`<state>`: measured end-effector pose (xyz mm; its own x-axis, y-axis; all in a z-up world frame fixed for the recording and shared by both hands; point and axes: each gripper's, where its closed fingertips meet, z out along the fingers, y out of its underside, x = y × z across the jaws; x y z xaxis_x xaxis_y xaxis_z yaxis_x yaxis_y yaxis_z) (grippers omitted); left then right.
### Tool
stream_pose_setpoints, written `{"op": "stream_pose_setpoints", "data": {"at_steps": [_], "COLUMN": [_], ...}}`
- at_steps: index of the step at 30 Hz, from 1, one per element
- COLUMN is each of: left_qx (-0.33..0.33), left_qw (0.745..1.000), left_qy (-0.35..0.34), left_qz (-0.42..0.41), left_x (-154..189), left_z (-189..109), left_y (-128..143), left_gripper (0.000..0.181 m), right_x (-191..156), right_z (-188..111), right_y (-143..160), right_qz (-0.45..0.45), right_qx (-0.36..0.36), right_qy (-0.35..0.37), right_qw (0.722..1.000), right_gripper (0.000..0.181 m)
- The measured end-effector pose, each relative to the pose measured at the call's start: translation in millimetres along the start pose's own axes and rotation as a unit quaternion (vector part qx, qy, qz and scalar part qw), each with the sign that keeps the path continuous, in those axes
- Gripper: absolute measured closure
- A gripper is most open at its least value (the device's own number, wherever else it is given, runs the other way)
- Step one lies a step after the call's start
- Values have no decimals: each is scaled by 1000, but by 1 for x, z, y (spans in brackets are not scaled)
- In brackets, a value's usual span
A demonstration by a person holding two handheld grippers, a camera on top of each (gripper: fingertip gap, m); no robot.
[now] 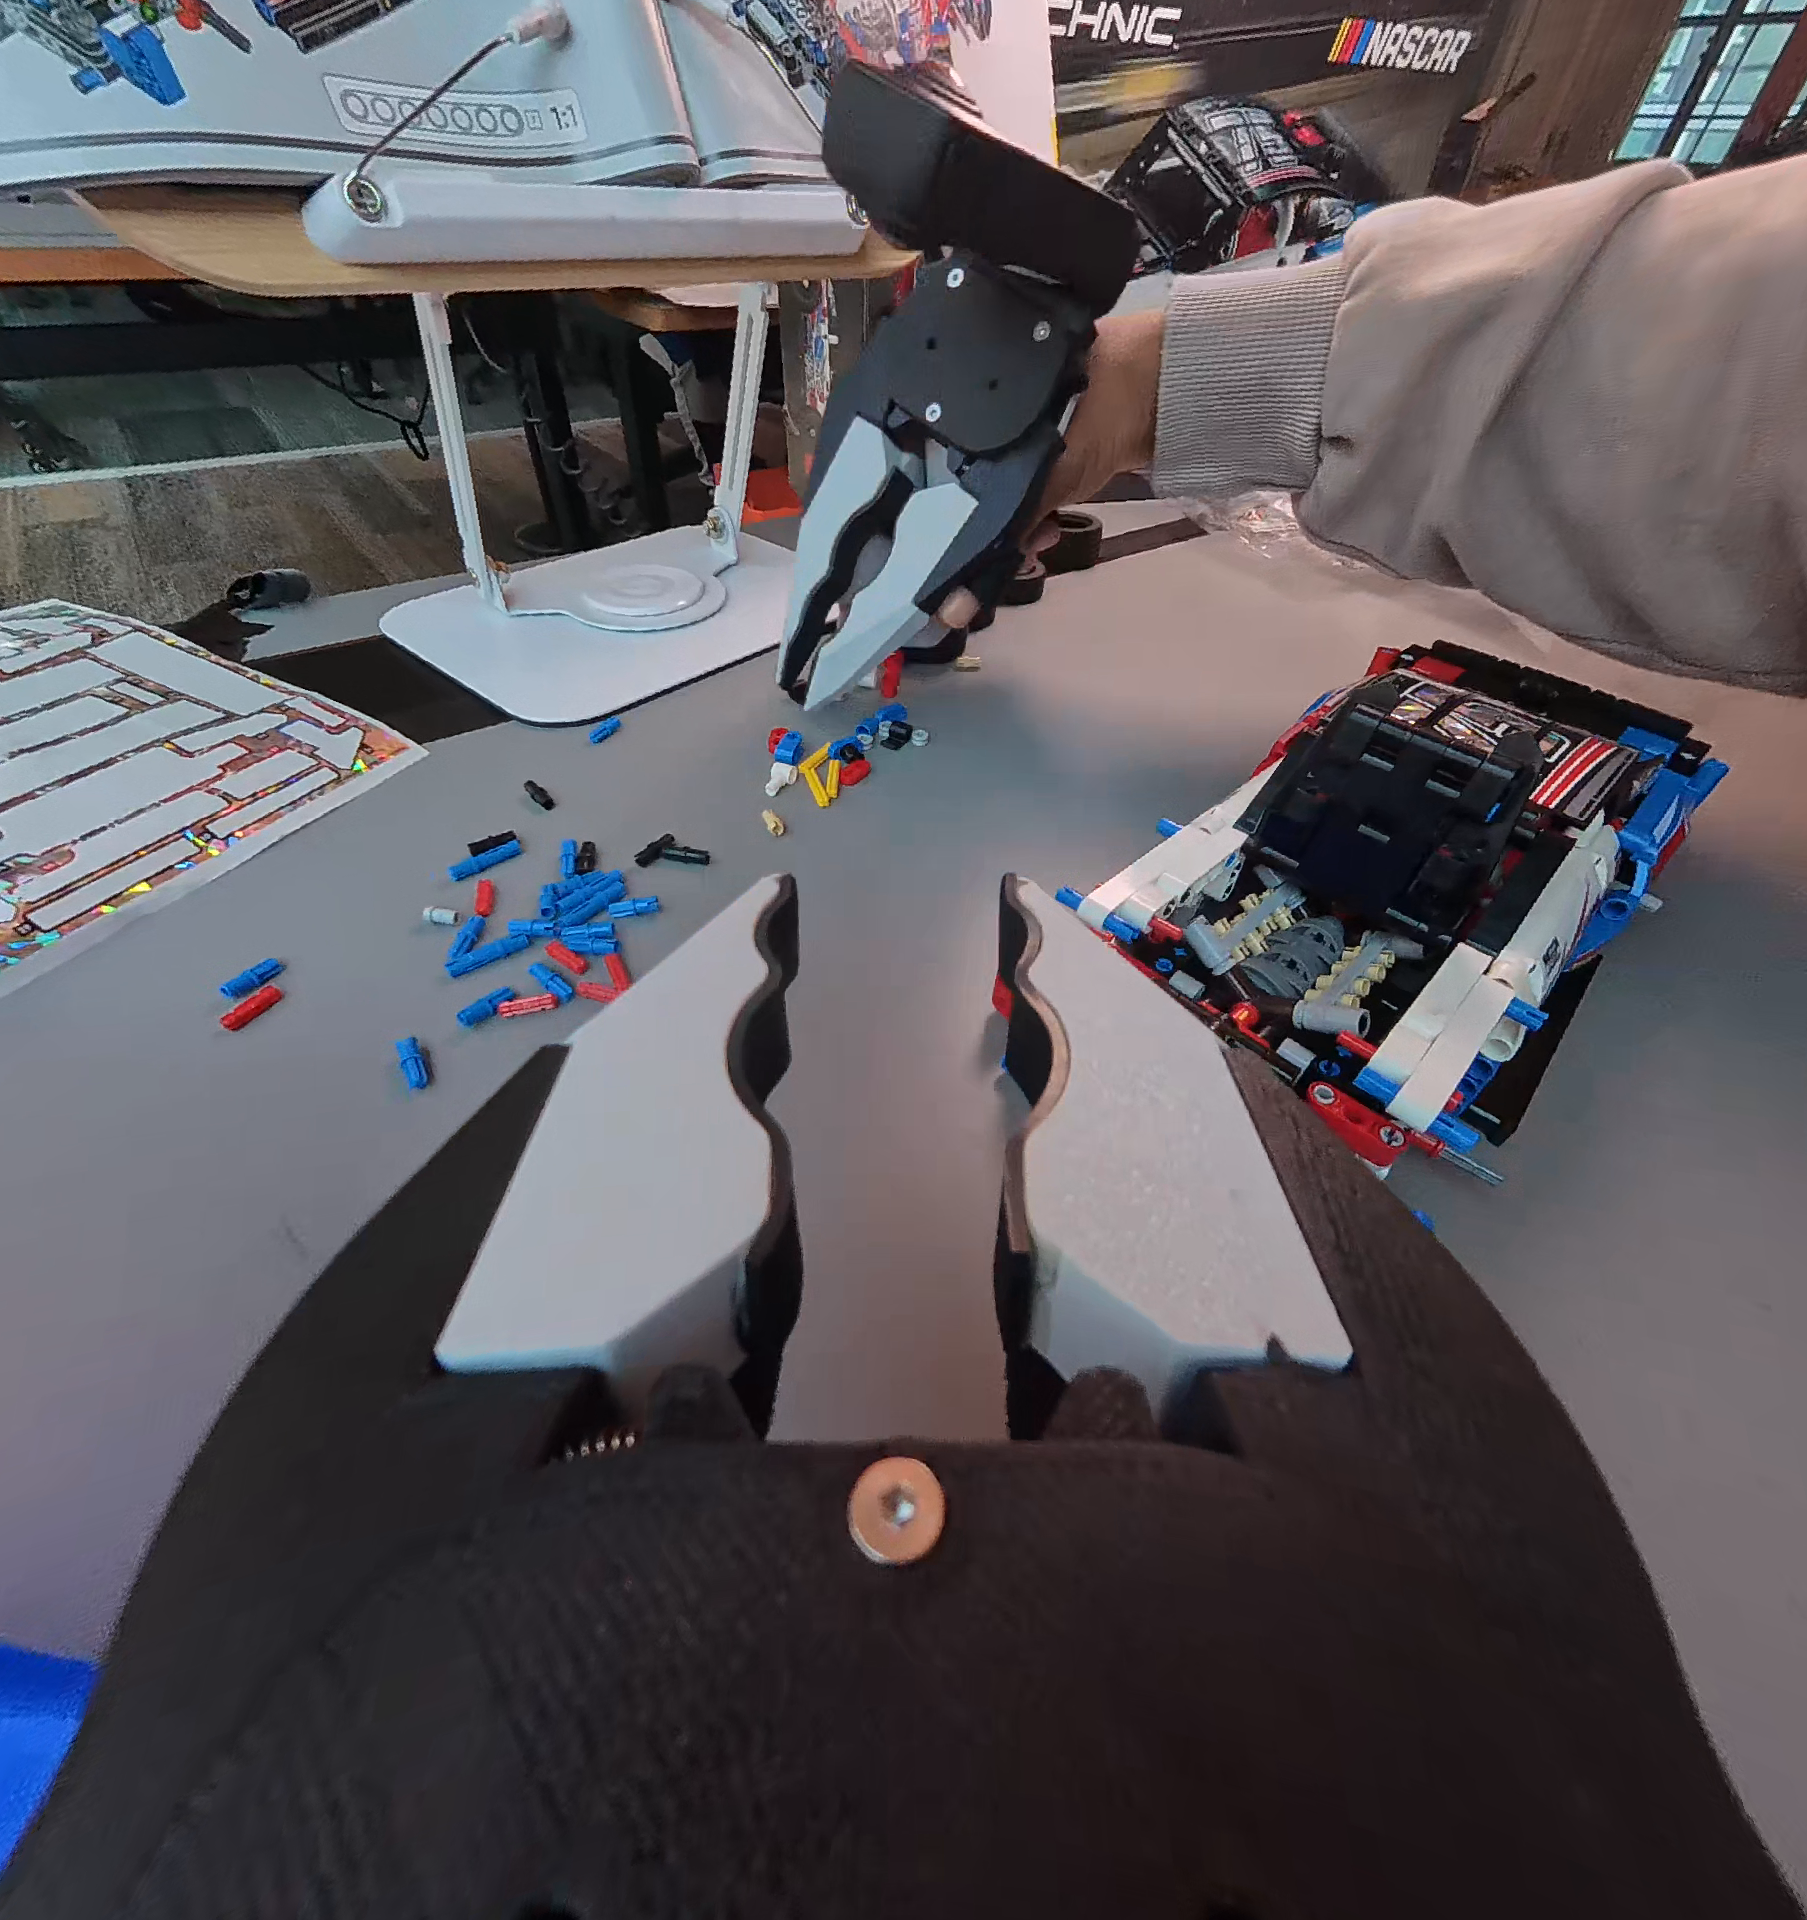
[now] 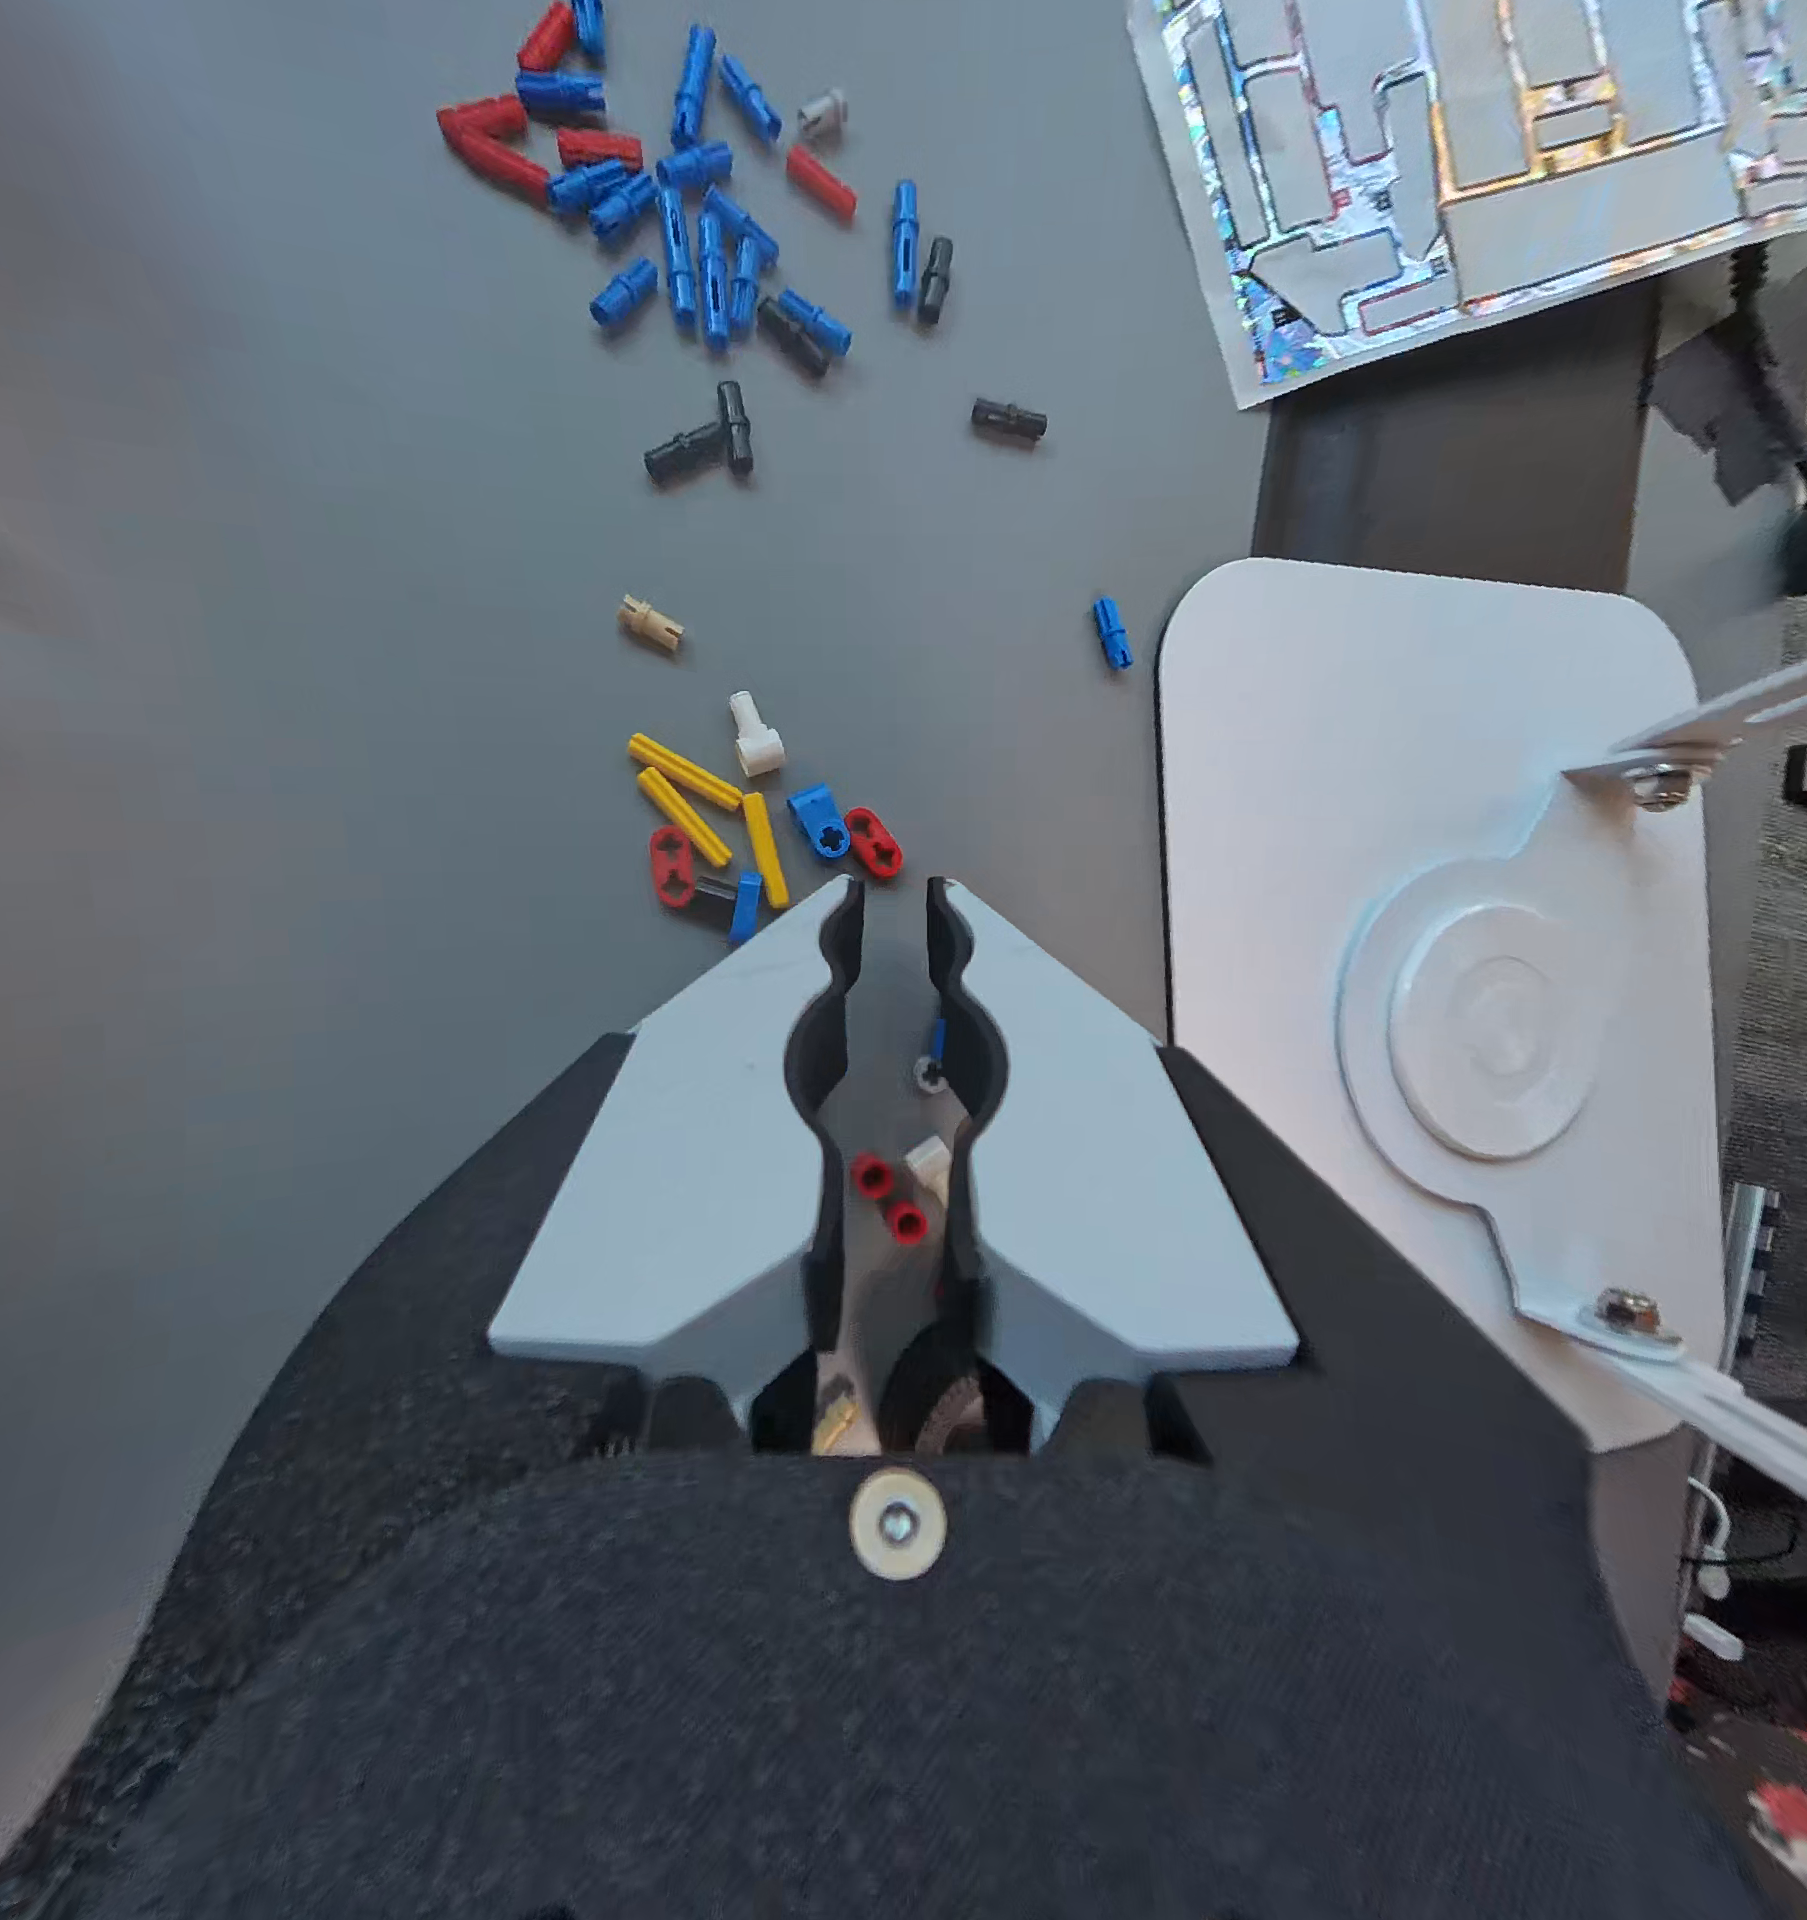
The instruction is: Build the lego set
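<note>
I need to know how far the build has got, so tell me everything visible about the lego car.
The lego car sits partly built on the grey table, right of the open left gripper, its near corner behind that gripper's finger. White, blue and red plastic panels flank a black roof; the grey engine block shows uncovered. Neither gripper holds it.

A grey table [image 1: 982, 1558] is strewn with blue pins [image 2: 707, 260], red pins [image 2: 494, 140], black pins [image 2: 701, 436] and yellow axles [image 2: 686, 774]. The car model [image 1: 1398, 904] is coloured white, blue, red and black. A holographic-edged sticker sheet [image 1: 109, 769] is seen.
</note>
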<state>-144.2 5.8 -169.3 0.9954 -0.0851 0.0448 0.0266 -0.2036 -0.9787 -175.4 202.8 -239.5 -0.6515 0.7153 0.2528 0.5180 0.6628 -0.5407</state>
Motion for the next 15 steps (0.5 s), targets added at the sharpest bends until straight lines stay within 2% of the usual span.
{"op": "stream_pose_setpoints", "data": {"at_steps": [6, 9, 11, 15], "left_qx": [-3, -2, -1, 0], "left_qw": [1000, 1000, 1000, 1000], "left_qy": [8, 14, 17, 20], "left_qz": [10, 4, 0, -5], "left_x": [6, 7, 8, 8], "left_z": [2, 2, 1, 1], "left_y": [0, -1, -1, -2], "left_gripper": [142, 140, 140, 141], "right_x": [-3, -5, -8, -9], "right_z": [15, 17, 19, 12], "right_y": [2, -1, -2, 0], "right_qz": [-35, -34, -24, -2], "right_qx": [-46, -53, -57, -74], "right_qy": [-64, -90, -109, -105], "right_qw": [996, 994, 992, 992], "right_gripper": [166, 167, 175, 176]}}
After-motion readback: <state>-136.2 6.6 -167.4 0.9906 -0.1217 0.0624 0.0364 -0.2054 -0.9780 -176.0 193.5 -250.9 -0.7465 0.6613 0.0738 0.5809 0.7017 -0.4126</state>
